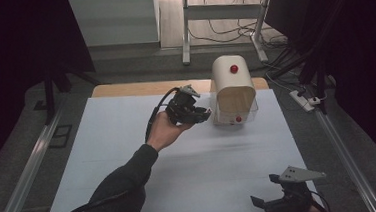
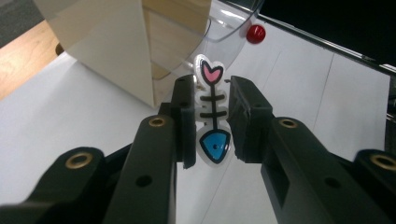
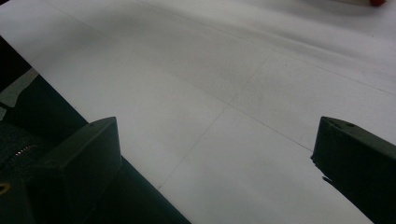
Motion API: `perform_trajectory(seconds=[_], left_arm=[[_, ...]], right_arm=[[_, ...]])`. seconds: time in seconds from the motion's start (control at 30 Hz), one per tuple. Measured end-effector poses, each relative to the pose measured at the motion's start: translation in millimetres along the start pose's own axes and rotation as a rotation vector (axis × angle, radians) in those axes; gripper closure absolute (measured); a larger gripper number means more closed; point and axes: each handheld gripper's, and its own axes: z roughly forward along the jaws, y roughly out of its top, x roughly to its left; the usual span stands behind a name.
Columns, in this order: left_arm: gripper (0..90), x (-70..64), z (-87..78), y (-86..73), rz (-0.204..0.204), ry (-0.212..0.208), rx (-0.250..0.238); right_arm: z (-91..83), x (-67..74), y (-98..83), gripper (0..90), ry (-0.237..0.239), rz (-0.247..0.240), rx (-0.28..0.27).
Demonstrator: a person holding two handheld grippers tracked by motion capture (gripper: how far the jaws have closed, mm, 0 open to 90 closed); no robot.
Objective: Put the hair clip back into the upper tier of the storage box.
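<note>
My left gripper [image 1: 205,113] is held up over the middle of the table, just left of a cream box [image 1: 232,85] with a rounded top. It is shut on a small flat fishbone charm [image 2: 212,114] with a pink heart tail and a blue head, which stands upright between the jaws. In the left gripper view the box [image 2: 112,42] rises close ahead, with its clear curved door [image 2: 224,28] and red knob [image 2: 256,33]. My right gripper [image 1: 265,191] rests low at the table's near right edge, open, with nothing between its jaws [image 3: 215,154].
White sheet [image 1: 189,156] covers the table, with a wooden edge [image 1: 139,88] at the back. A second red knob [image 1: 234,68] sits on the box's top. Desk legs and cables [image 1: 231,30] lie on the floor behind. A power strip [image 1: 303,100] lies right of the table.
</note>
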Motion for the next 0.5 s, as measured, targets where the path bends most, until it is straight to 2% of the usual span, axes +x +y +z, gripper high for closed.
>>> perform_trajectory(seconds=[0.5], left_arm=[[72.3, -4.1, 21.6, 39.0, 0.052, 0.038, 0.043]], right_arm=[[-0.5, -0.7, -0.3, 1.1, 0.002, 0.004, -0.004]])
